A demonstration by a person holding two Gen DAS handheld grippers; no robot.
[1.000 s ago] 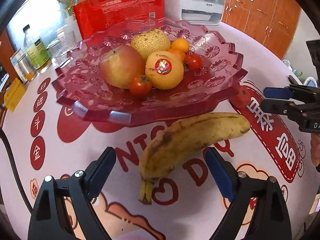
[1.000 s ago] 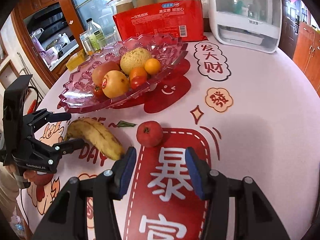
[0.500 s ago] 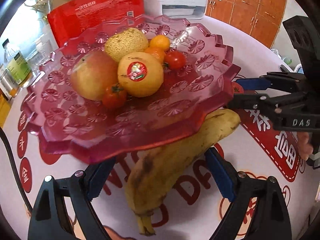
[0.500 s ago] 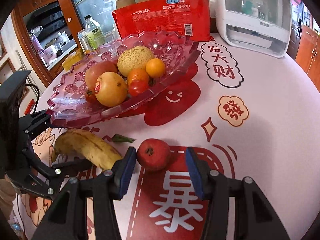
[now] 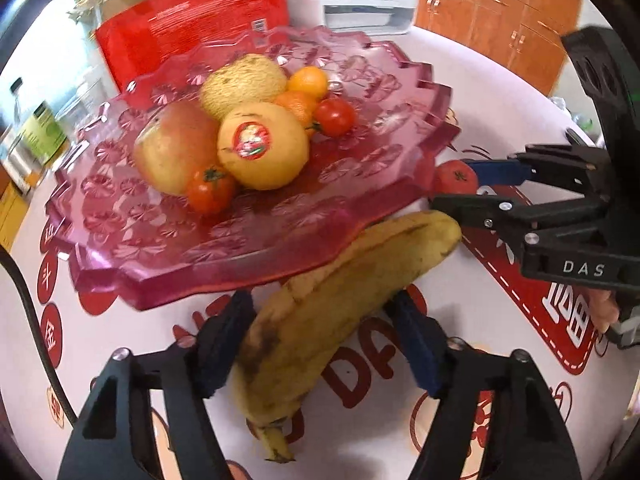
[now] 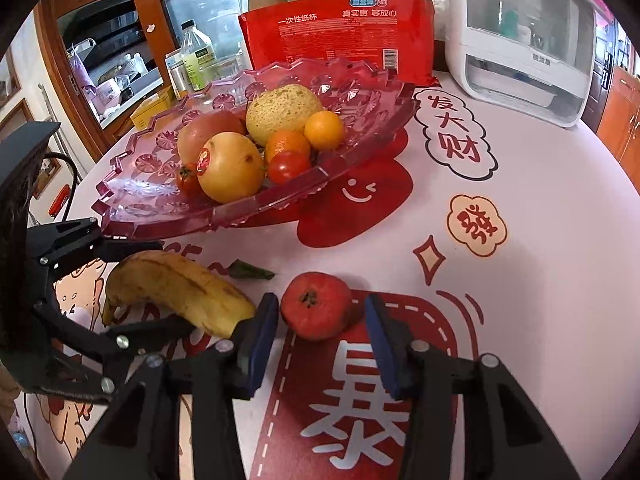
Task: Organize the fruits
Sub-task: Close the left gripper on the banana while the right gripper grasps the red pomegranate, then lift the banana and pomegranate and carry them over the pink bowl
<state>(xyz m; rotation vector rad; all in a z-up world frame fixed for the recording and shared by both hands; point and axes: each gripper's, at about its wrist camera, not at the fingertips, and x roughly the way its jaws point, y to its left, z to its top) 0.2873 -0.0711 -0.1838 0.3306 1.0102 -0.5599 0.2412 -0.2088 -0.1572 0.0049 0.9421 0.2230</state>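
Observation:
A spotted yellow banana (image 5: 332,304) lies on the printed tablecloth just in front of the pink glass fruit plate (image 5: 384,80). My left gripper (image 5: 322,304) straddles its middle. The jaws are closing and both blue pads meet the banana's sides. A small red fruit (image 6: 316,306) rests on the cloth to the banana's right. My right gripper (image 6: 322,302) has its tips on either side of that fruit; its jaws are closing, with a slim gap still showing at the right pad. The plate holds a melon, an apple, oranges and tomatoes.
A red pack of paper cups (image 6: 340,32) and a white appliance (image 6: 520,40) stand behind the plate. Bottles (image 6: 196,56) are at the back left. A green leaf (image 6: 250,270) lies between banana and plate. The two grippers are close together.
My left gripper moved forward over the banana and its jaws narrowed onto it. My right gripper advanced until the red fruit sat between its tips, jaws narrowing.

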